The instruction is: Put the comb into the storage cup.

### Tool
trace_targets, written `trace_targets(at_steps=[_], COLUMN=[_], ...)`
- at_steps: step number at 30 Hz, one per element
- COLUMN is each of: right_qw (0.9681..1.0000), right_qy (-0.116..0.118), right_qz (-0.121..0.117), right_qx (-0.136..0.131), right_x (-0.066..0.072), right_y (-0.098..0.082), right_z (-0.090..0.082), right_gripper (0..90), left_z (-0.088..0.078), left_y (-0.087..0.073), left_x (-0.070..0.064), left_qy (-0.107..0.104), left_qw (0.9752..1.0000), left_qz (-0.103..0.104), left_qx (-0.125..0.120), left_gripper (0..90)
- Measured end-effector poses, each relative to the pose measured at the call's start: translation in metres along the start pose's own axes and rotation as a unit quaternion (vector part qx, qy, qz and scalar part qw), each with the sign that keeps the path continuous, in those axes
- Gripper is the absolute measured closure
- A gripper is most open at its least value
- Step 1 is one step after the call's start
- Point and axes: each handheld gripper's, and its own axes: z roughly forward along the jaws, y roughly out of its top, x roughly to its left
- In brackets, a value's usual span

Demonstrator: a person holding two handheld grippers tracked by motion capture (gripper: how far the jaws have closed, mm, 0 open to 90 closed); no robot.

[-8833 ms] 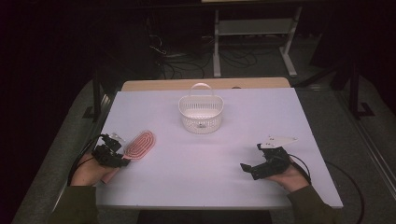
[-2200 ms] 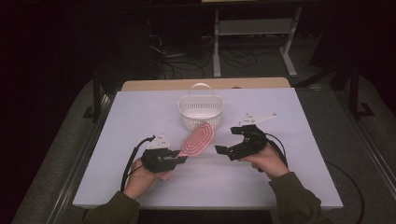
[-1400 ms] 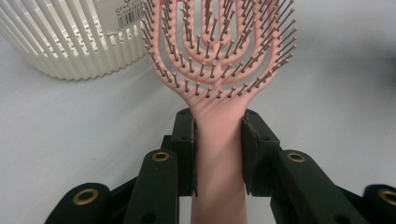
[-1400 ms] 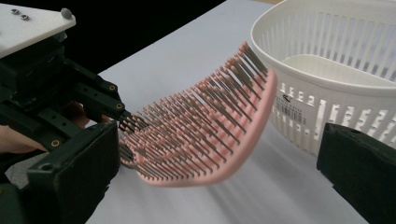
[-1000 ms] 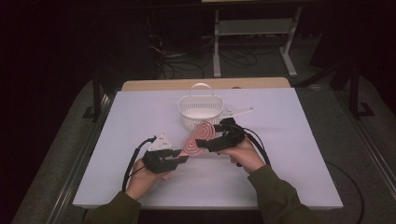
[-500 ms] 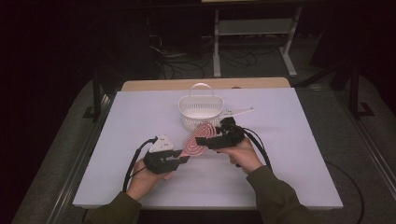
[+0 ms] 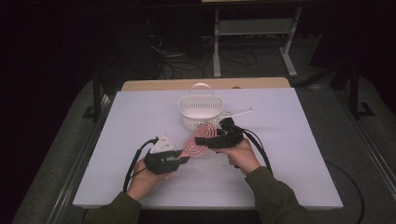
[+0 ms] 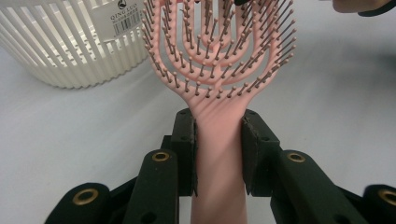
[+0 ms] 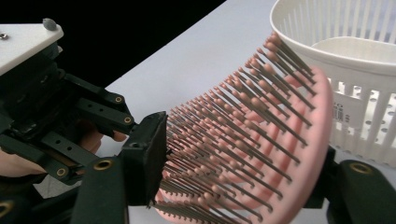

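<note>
Left gripper [image 7: 180, 160] clamped the pink hairbrush [image 7: 198, 142] handle, brush held above the table [image 7: 289, 154] just before the white basket [image 7: 201, 111]. Right gripper [image 7: 201, 140] jaws had just been closing across the brush head, bristles against 1 pad.

High overview; two close, brush-sharing tool views

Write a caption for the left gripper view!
Hand-held gripper clamps pink hairbrush handle beside white basket.
</note>
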Motion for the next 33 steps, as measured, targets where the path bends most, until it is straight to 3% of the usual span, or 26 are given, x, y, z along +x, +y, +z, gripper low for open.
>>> trace_targets(at_steps=[17, 33], right_qw=[0.9995, 0.998], right_qy=[0.028, 0.061], right_qz=[0.018, 0.012], right_qx=[-0.003, -0.009], right_x=[-0.0043, -0.0013], right_y=[-0.0011, 0.0002], right_z=[-0.0005, -0.0024], right_gripper=[52.0, 59.8], left_z=[0.0018, 0.0024], left_y=[-0.0015, -0.0014], left_x=[0.0012, 0.0002], left_qy=[0.002, 0.001], left_qw=[1.0, 0.9996], left_qz=[0.008, 0.028], left_qx=[0.004, 0.005], left_gripper=[70.4, 70.8])
